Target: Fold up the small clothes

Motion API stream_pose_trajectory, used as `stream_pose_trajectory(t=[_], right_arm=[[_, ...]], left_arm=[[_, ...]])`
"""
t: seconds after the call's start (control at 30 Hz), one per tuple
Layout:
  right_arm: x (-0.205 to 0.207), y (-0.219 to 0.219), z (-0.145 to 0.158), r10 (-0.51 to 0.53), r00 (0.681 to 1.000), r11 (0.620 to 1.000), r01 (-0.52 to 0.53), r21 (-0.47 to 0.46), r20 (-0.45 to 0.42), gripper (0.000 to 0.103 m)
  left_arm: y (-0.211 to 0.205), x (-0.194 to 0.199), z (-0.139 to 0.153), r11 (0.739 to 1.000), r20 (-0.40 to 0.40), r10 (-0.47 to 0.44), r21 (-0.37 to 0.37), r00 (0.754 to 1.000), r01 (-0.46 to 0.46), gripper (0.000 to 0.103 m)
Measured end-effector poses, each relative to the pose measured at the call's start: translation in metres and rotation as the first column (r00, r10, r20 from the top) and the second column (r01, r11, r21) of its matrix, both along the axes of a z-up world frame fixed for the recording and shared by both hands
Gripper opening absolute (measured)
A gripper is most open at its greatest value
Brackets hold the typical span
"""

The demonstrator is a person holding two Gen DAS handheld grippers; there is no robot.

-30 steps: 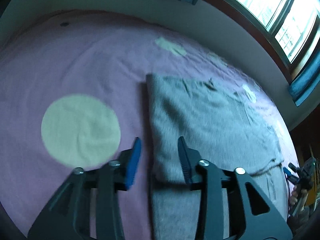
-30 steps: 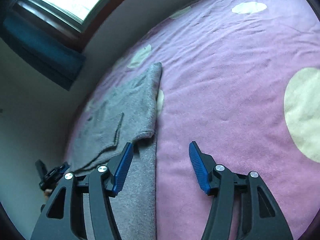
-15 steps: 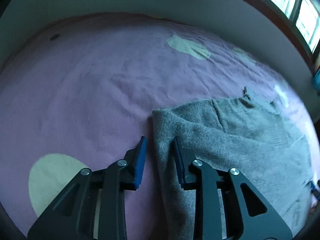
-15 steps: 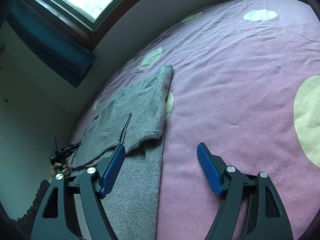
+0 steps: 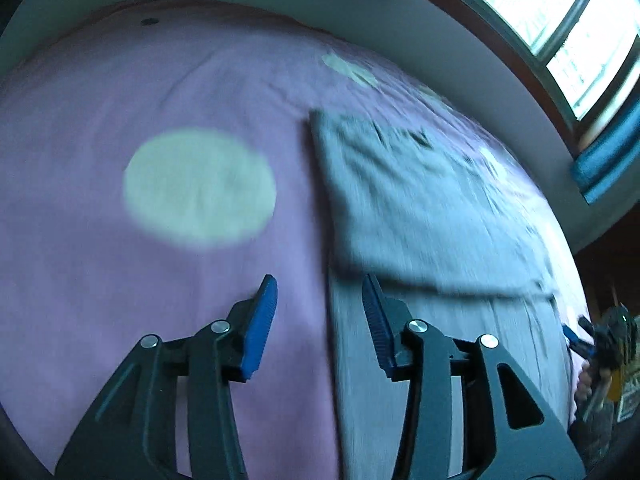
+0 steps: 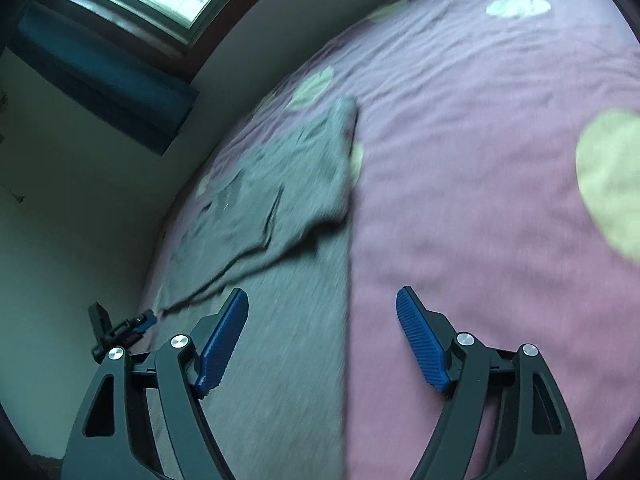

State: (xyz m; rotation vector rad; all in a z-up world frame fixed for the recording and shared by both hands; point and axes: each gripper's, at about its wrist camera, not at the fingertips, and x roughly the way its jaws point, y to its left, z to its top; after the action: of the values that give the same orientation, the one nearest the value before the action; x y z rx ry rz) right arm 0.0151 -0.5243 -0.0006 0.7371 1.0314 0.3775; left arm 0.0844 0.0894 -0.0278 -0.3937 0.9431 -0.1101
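A grey knitted garment (image 5: 420,208) lay flat on a bed with a purple sheet (image 5: 120,300) that carried pale round spots (image 5: 200,188). The far part of the garment was folded back over the near part, so there was a double layer with an edge running across it. The garment lay near the side of the bed that is closest to the wall and the window (image 5: 560,12), where a blue curtain (image 5: 608,164) hung.

The left gripper (image 5: 320,312) hovered over the long side edge of the garment, close to where the folded layer ended. Its jaws were opening, about half apart. One blue pad stood over the bare sheet and the other over the grey cloth, and the pads did not press on anything. It held nothing.

The right gripper (image 6: 322,336) was over the opposite long edge of the garment (image 6: 288,320). Its jaws stood wide apart, one pad above the cloth and the other above the purple sheet (image 6: 480,160), and nothing was gripped between them.

Both pictures were a little blurred. In the left wrist view a hand (image 5: 592,380) of the person showed at the far right, on the other gripper.
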Motion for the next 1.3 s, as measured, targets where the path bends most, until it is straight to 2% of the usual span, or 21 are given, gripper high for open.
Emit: stream_pose_trajectory(t=[0.1,0.3,0.57,0.67,0.83,0.9,0.97,1.0,1.03,1.07,1.13,1.17,1.3], right_arm=[[-0.026,0.010,0.005,0.056,0.998,0.998,-0.056,-0.002,-0.025,0.076],[-0.081,0.027,0.015,0.152,0.986,0.988,-0.152,0.004,-0.063,0.076],[-0.139,0.032,0.021,0.231,0.970,0.971,-0.226,0.074,-0.074,0.076],[-0.156,0.036,0.023,0.258,0.963,0.963,-0.249,0.107,-0.077,0.076],[-0.178,0.051,0.028,0.326,0.943,0.943,-0.319,0.093,-0.071,0.073],[-0.183,0.055,0.028,0.344,0.936,0.938,-0.337,0.086,-0.077,0.066],[-0.182,0.059,0.026,0.348,0.933,0.937,-0.342,0.073,-0.094,0.046],[-0.182,0.061,0.024,0.351,0.931,0.936,-0.345,0.067,-0.104,0.041],[-0.182,0.063,0.022,0.359,0.927,0.933,-0.353,0.066,-0.113,0.030],[-0.183,0.065,0.020,0.369,0.922,0.929,-0.364,0.065,-0.119,0.019],[-0.181,0.072,0.021,0.388,0.914,0.922,-0.384,0.054,-0.118,0.011],[-0.182,0.075,0.024,0.392,0.914,0.920,-0.389,0.046,-0.109,0.009],[-0.165,0.080,0.042,0.365,0.930,0.931,-0.364,0.041,-0.044,0.005]], left_arm=[[-0.005,-0.051,-0.004,0.999,-0.011,-0.029,-0.040,1.000,0.028,0.046],[-0.026,-0.116,-0.007,0.991,-0.005,-0.117,-0.068,0.993,0.117,0.047],[-0.042,-0.166,-0.009,0.956,-0.047,-0.213,-0.215,0.976,0.198,0.047],[-0.050,-0.183,-0.008,0.951,-0.041,-0.223,-0.228,0.974,0.208,0.047],[-0.060,-0.196,-0.013,0.922,-0.073,-0.265,-0.310,0.961,0.230,0.047],[-0.064,-0.201,-0.011,0.926,-0.068,-0.270,-0.293,0.961,0.239,0.046],[-0.067,-0.204,-0.010,0.929,-0.072,-0.274,-0.279,0.959,0.245,0.046],[-0.070,-0.205,-0.010,0.929,-0.077,-0.279,-0.275,0.957,0.248,0.044],[-0.072,-0.205,-0.009,0.932,-0.079,-0.278,-0.263,0.957,0.249,0.042],[-0.075,-0.205,-0.009,0.937,-0.087,-0.281,-0.240,0.956,0.254,0.033],[-0.081,-0.206,-0.010,0.933,-0.106,-0.307,-0.227,0.946,0.278,0.010],[-0.082,-0.209,-0.010,0.934,-0.115,-0.306,-0.230,0.945,0.274,0.004],[-0.081,-0.205,-0.002,0.940,-0.079,-0.281,-0.225,0.956,0.258,0.004]])
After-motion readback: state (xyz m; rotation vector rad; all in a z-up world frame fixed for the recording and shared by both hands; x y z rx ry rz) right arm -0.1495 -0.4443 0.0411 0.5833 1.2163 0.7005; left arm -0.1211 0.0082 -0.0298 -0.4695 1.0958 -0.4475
